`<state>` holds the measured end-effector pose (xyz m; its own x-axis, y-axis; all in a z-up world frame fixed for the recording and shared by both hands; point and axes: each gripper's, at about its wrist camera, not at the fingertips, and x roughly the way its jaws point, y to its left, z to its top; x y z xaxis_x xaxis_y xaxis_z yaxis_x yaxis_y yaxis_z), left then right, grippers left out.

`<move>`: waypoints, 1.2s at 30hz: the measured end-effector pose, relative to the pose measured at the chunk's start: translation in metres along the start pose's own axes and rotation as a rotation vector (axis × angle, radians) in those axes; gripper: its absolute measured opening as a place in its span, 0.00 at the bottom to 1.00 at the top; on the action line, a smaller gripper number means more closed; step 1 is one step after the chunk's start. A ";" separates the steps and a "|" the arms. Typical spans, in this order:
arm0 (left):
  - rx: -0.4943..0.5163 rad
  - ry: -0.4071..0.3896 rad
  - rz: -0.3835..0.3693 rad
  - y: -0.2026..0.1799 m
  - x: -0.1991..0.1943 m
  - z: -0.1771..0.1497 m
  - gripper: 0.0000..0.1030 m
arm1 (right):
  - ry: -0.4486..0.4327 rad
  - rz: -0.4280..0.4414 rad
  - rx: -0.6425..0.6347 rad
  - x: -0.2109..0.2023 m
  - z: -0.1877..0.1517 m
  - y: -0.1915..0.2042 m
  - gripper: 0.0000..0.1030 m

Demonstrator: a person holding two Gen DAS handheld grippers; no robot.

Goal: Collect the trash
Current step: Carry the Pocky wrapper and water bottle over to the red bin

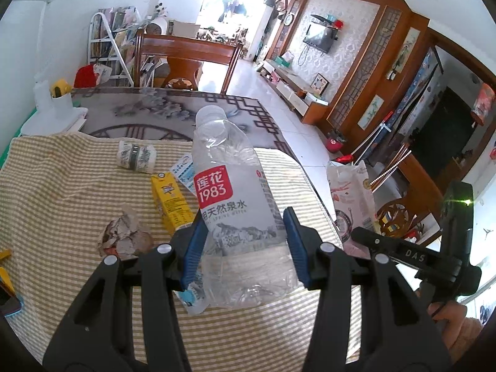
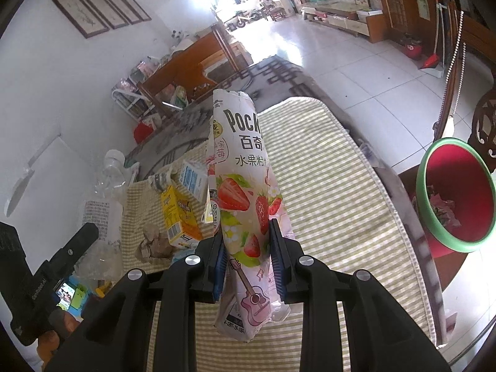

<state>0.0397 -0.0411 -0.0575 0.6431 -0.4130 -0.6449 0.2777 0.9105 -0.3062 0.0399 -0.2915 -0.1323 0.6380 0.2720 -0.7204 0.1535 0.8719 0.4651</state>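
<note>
My left gripper [image 1: 245,245] is shut on a clear, crumpled plastic water bottle [image 1: 235,192] with a red label, held above the checked tablecloth [image 1: 62,192]. My right gripper [image 2: 246,262] is shut on a pink strawberry Pocky box [image 2: 245,198], held upright above the cloth; the box also shows in the left wrist view [image 1: 350,198]. On the cloth lie a yellow drink carton [image 1: 172,201], a crumpled paper wad [image 1: 127,235], a rolled wrapper [image 1: 136,156] and a small blue-white carton [image 2: 193,179]. A red bin with a green rim [image 2: 455,195] stands at the right of the table.
The table's right edge [image 2: 400,217] runs beside the bin. A wooden chair [image 1: 186,59] stands behind the table. A white box [image 1: 55,114] sits at the far left. Tiled floor [image 2: 356,71] lies to the right. Colourful items [image 1: 7,282] lie at the cloth's left edge.
</note>
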 end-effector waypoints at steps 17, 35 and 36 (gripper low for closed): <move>0.054 0.041 -0.009 -0.061 0.028 -0.006 0.46 | -0.028 0.031 0.043 -0.033 0.014 -0.048 0.24; 0.100 0.081 -0.019 -0.141 0.063 -0.013 0.46 | -0.036 0.072 0.087 -0.059 0.035 -0.107 0.24; 0.100 0.082 -0.019 -0.146 0.066 -0.013 0.46 | -0.034 0.075 0.088 -0.061 0.037 -0.112 0.24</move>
<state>0.0323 -0.2013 -0.0646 0.5775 -0.4269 -0.6959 0.3619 0.8979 -0.2505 0.0117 -0.4206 -0.1211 0.6754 0.3201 -0.6644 0.1686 0.8100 0.5617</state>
